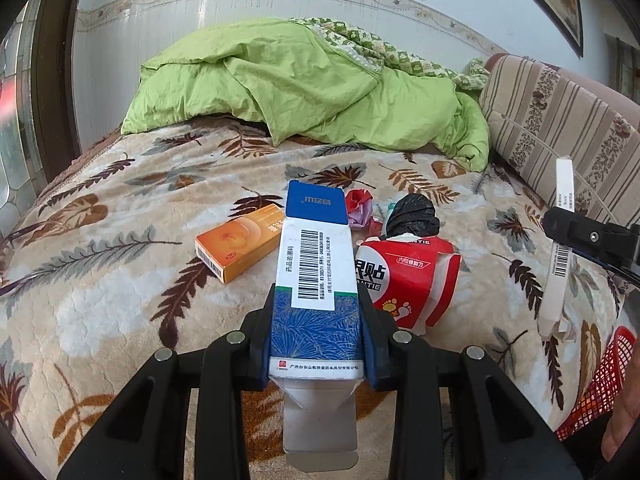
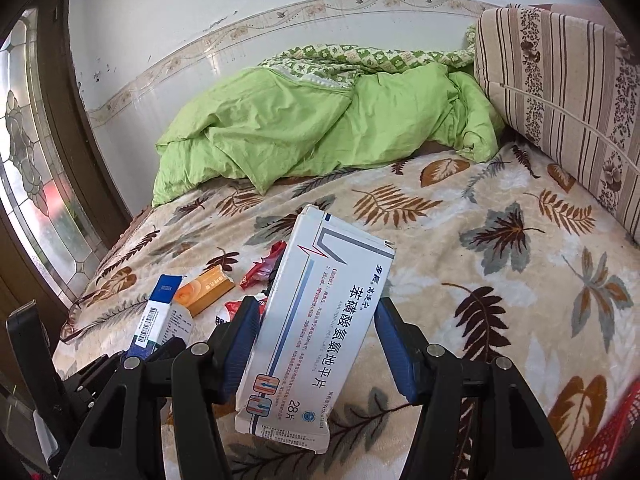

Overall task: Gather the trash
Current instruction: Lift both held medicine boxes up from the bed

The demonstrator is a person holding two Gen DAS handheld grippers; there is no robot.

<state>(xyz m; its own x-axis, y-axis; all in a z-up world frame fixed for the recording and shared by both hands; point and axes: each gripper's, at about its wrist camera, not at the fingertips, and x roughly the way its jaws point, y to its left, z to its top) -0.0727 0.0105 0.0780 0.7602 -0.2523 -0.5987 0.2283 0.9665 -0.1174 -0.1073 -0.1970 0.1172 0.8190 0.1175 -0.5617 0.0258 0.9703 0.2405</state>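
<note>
Over the leaf-patterned blanket, left gripper clamps a blue box, right gripper a white box.

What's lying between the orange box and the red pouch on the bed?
In the left wrist view, only the held blue box shows between orange box and red pouch.

Green quilt bunched on leaf-print blanket; striped cushion beside.

light: bright daylight, window left | shadows: soft | focus: sharp | edges: fisheye-bent, dark corners
</note>
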